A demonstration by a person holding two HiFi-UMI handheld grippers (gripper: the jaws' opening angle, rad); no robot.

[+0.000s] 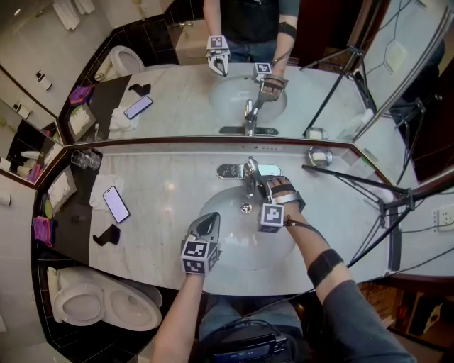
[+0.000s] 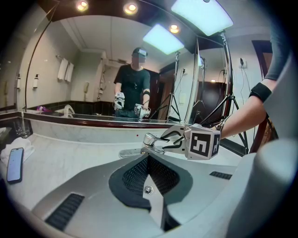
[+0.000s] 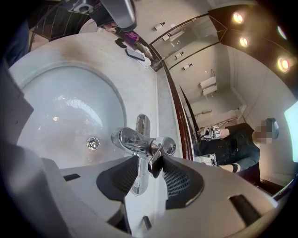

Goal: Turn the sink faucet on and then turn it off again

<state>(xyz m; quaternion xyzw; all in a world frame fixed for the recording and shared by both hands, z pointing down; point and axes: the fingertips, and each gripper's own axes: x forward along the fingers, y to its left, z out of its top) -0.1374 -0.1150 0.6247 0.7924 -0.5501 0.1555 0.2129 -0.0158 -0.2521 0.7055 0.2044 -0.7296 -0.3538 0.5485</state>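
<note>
Marble counter (image 1: 163, 191) holds a sink basin (image 1: 230, 237), only its drain (image 1: 245, 208) inside. Behind it, the right gripper (image 1: 261, 183) straddles the faucet (image 1: 250, 172) lever (image 3: 156, 163), jaws parted. The left gripper (image 1: 211, 218), jaws together and empty, hovers over the basin's front.

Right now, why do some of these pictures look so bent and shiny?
Left gripper view: the wide lens bows the counter and blackens the corners; ceiling lights flare white. Right gripper view: same bending, with bright glints on the chrome faucet. Head view: even light, sharp, the mirror doubling the scene.
</note>
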